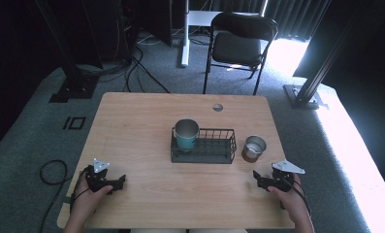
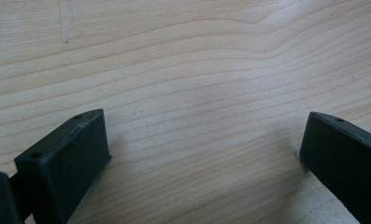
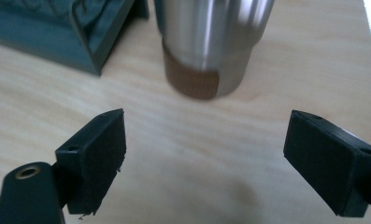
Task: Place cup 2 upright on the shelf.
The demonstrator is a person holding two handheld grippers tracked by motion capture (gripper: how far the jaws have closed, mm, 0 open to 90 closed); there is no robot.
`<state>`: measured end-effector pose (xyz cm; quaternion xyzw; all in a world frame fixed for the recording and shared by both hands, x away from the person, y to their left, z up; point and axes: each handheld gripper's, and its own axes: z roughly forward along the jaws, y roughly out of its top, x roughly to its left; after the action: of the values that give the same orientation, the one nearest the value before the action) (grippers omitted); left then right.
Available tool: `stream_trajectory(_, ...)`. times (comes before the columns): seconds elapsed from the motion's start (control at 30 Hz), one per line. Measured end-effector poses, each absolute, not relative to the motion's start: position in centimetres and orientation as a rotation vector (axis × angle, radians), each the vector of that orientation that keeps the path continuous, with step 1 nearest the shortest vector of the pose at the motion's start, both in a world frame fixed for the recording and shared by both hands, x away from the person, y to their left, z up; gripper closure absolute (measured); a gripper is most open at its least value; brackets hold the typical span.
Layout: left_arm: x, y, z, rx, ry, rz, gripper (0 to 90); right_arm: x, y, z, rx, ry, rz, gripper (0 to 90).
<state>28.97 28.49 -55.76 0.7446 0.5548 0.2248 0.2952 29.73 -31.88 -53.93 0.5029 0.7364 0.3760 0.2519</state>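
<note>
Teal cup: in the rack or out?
In. The teal cup stands upright at the left end of the wire rack, inside its walls.

two cups (image 1: 186, 134) (image 1: 254, 148), one basket (image 1: 227, 145)

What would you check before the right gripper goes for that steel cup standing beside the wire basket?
1. Right gripper open wide enough for the cup: ok, jaws well apart.
2. Steel cup upright on the table: ok.
3. Path from the gripper to the cup free: ok.
4. Cup apart from the wire basket: ok, a gap shows.
5. Room in the basket beside the teal cup: ok.
6. Left gripper out of the way: ok, open over bare wood.
</note>
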Motion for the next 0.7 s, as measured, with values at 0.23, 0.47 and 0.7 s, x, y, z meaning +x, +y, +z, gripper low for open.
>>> stream_trajectory(0.23,29.0,28.5,-55.8,1.982,1.476,0.598,1.9,31.1,-32.3,-53.8,1.346,1.926,1.089,12.7)
stream_trajectory(0.47,29.0,28.5,-55.8,1.981,1.476,0.598,1.9,32.2,-32.0,-53.8,1.350,1.898,1.123,12.7)
stream_trajectory(0.7,29.0,28.5,-55.8,1.981,1.476,0.598,1.9,33.1,-31.7,-54.1,1.345,1.882,1.142,12.6)
